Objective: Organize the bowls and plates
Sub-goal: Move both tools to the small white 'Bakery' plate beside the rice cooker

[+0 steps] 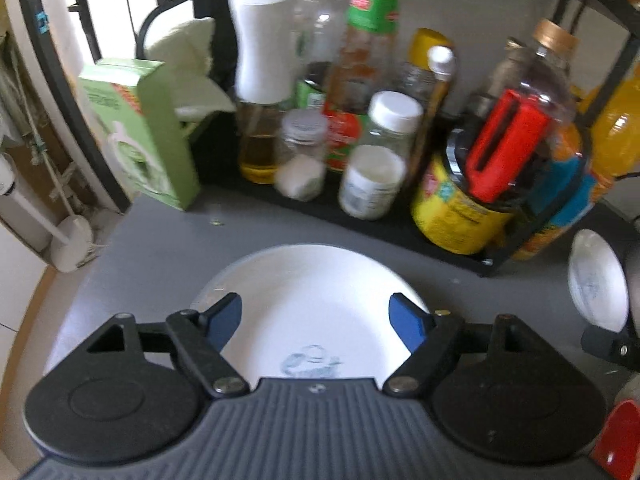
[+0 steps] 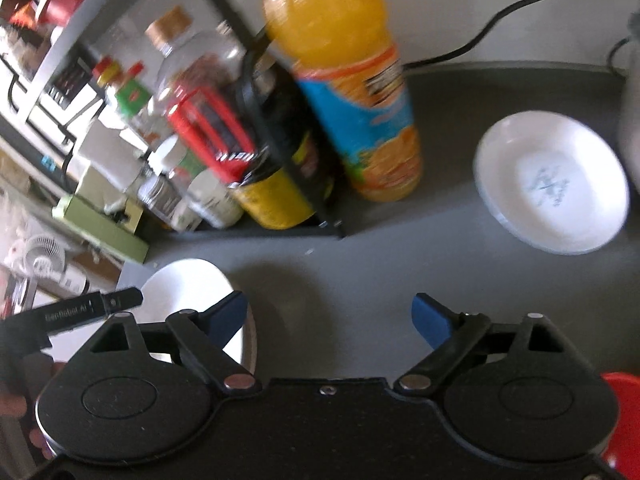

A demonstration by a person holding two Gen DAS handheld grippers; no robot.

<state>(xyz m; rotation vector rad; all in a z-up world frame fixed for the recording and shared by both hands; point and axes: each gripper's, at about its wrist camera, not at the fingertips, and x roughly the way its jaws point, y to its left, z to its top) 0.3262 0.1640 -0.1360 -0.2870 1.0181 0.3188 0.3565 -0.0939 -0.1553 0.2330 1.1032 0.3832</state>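
**Mia:** What is on the left?

**Dad:** The left gripper (image 1: 316, 322). Its blue fingers (image 1: 224, 320) are spread wide with nothing between them. Under it lies a big white plate (image 1: 304, 304) on the grey counter (image 1: 168, 236), near the counter's left edge.

**Mia:** And in the middle?

**Dad:** A black rack (image 1: 400, 228) full of bottles, and a tall orange juice bottle (image 2: 352, 92) just beside it. Best to keep away from those.

**Mia:** And on the right?

**Dad:** The right gripper (image 2: 332, 318). Its fingers (image 2: 432, 320) are spread wide too, holding nothing, over bare counter. Farther right sits a white bowl (image 2: 552, 184), well apart from the plate.

**Mia:** So what now?

**Dad:** I think the bowl comes next. Come down at its near rim, one finger inside and one outside, and squeeze gently. Lift it straight up, keep it flat, and swing wide of the juice bottle. The black cable (image 2: 500, 12) behind it could snag, so go slowly.
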